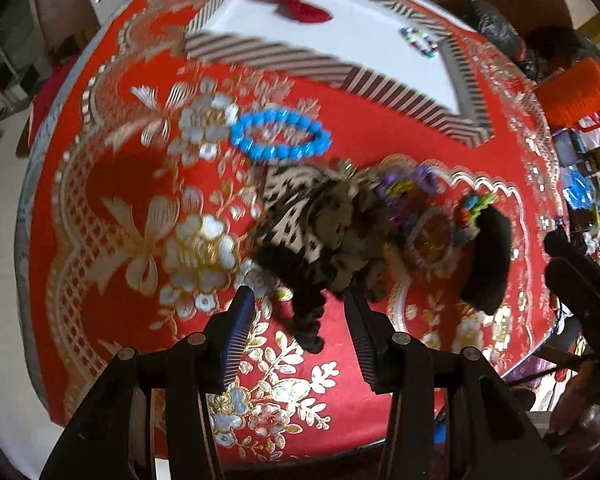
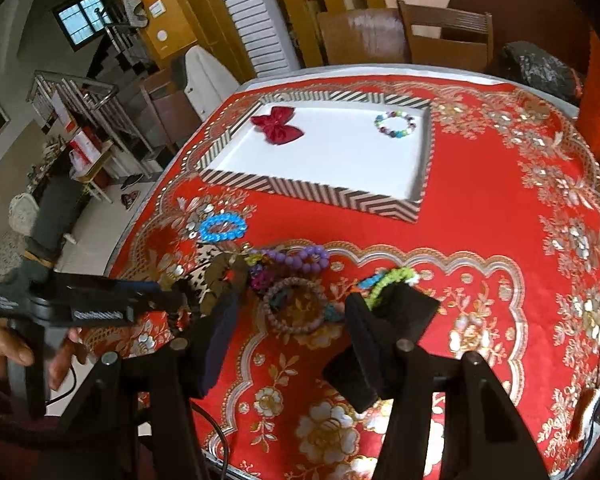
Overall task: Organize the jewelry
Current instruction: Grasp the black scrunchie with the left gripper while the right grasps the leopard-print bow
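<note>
A striped tray (image 2: 312,190) with a white floor lies on the red tablecloth; it shows in the left wrist view too (image 1: 268,58). In it are a red bow (image 2: 277,125) and a multicolour bead bracelet (image 2: 396,124). A blue bead bracelet (image 1: 280,140) lies in front of the tray. A heap of scrunchies (image 1: 324,232) and bracelets (image 2: 300,308) lies nearer, with purple beads (image 2: 300,260). My left gripper (image 1: 300,320) is open just short of a black scrunchie. My right gripper (image 2: 292,320) is open over the heap, beside a black item (image 2: 404,312).
The left gripper and the hand holding it (image 2: 60,312) are at the left of the right wrist view. Wooden chairs (image 2: 420,36) stand behind the table. A black bag (image 2: 540,68) and an orange object (image 1: 576,92) sit at the far right edge.
</note>
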Available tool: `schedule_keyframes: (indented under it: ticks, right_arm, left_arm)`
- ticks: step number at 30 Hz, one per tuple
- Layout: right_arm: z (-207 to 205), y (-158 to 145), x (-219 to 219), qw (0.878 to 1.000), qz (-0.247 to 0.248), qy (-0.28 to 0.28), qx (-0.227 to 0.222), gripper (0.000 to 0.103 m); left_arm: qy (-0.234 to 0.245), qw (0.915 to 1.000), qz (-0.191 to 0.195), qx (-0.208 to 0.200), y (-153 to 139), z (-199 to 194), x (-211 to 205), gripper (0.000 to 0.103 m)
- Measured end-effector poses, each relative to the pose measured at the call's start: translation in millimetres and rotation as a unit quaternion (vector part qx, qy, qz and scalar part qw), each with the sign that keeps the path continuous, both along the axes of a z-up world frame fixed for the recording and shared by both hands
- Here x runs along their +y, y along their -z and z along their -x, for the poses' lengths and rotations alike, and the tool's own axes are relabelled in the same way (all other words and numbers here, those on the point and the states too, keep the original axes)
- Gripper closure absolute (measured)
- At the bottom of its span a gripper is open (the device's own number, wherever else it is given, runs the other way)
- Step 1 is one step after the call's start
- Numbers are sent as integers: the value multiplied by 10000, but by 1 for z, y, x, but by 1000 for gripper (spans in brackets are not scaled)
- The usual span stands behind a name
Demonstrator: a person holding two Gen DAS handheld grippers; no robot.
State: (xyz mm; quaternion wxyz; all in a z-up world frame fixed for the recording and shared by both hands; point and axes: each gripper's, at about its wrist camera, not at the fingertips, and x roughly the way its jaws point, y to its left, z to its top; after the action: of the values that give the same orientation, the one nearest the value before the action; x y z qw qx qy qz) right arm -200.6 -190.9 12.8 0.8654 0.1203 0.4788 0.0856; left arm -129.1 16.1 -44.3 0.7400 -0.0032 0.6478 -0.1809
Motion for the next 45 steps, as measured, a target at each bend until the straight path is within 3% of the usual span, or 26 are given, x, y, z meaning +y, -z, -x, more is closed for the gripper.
schedule_keyframes:
  ticks: [2,3,4,5,8,9,13,18,26,27,28,29,36,45]
  right_arm:
    - [-2,2,6,9999,-32,-104,12,45]
    - [-5,3,10,9998,-75,-186,19,45]
    - [-6,4,13,9997,-100,-237,29,45]
    - [-8,5,17,9995,-127,-286,39,45]
    - [-16,10,31,9979,-369,-532,50,53]
    - [-21,13,40,9968,-426,-665,103,61]
    - [-37,30,69,9949,-220,-925,325,74]
    - [-58,62,80,9944,-62,-666,817,76]
    - [-74,89,79,9936,-49,-403,1055,76]
    - [-75,93,79,9934,-123,-382,1070,78]
    - [-76,93,78,9940,-147,-368,1016,89]
    - [-75,93,79,9938,-173,-396,1026,89]
    - [-60,44,74,9924,-870,-714,505,92]
    - [-44,2,69,9900,-1083,-897,92,91]
  left_arm:
    - [-86,9999,26,103,6,-1,4,74]
    - [-141,9997,150,120,8,-1,8,81]
    - [-185,9994,257,122,9,-1,11,99]
    - [-220,9992,298,145,10,-2,14,103]
    - [-328,9989,330,48,6,-1,26,103]
    - [-366,9988,328,4,3,-1,30,103]
    - [-543,9977,364,-192,-12,0,47,103]
    - [-675,9964,354,-359,-23,-1,63,103]
    - [-771,9957,358,-358,-27,1,77,103]
    - [-775,9957,362,-365,-28,1,76,103]
    - [-780,9956,359,-380,-29,0,77,103]
    - [-786,9955,345,-403,-30,0,79,103]
    - [-850,9940,424,-535,-43,-8,85,103]
    - [-825,9925,565,-705,-61,-20,81,103]
